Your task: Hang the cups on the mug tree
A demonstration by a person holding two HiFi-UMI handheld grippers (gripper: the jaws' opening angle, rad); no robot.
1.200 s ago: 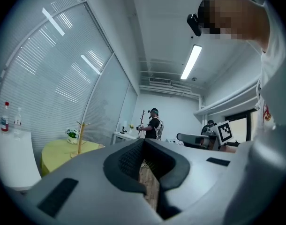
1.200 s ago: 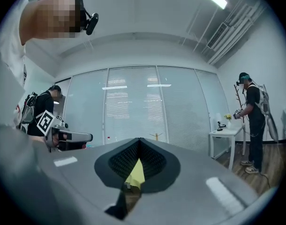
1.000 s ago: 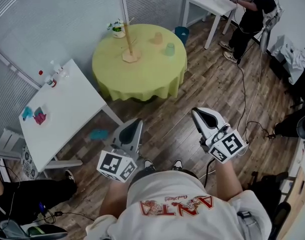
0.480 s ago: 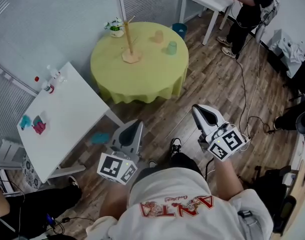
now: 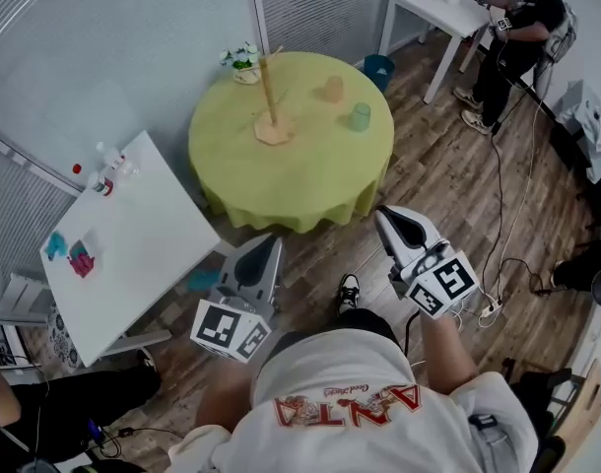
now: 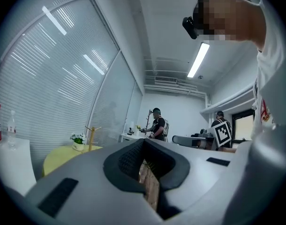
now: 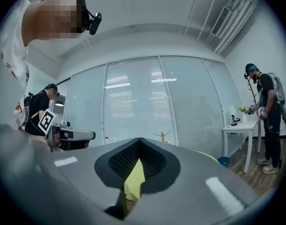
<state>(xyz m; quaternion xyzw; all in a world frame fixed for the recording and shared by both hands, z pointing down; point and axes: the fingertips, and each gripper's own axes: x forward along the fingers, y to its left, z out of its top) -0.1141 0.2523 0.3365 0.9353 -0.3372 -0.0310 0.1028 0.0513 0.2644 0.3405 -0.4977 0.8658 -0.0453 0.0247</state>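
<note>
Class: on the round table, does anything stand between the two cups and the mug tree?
Nothing visible does. The orange cup and green cup stand right of the mug tree, with only bare tablecloth between; the flower pot sits beyond it.

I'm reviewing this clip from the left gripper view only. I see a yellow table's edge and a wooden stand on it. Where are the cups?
Observer: The head view shows two on the round table, an orange cup and a green cup, both to the right of the mug tree.
Operator: Is either one hung or held?
Observer: Neither. Both sit on the tablecloth, apart from each other and from the tree's base.
Operator: What about the right gripper?
Observer: The right gripper view shows the right gripper with its jaws together and nothing between them.
</note>
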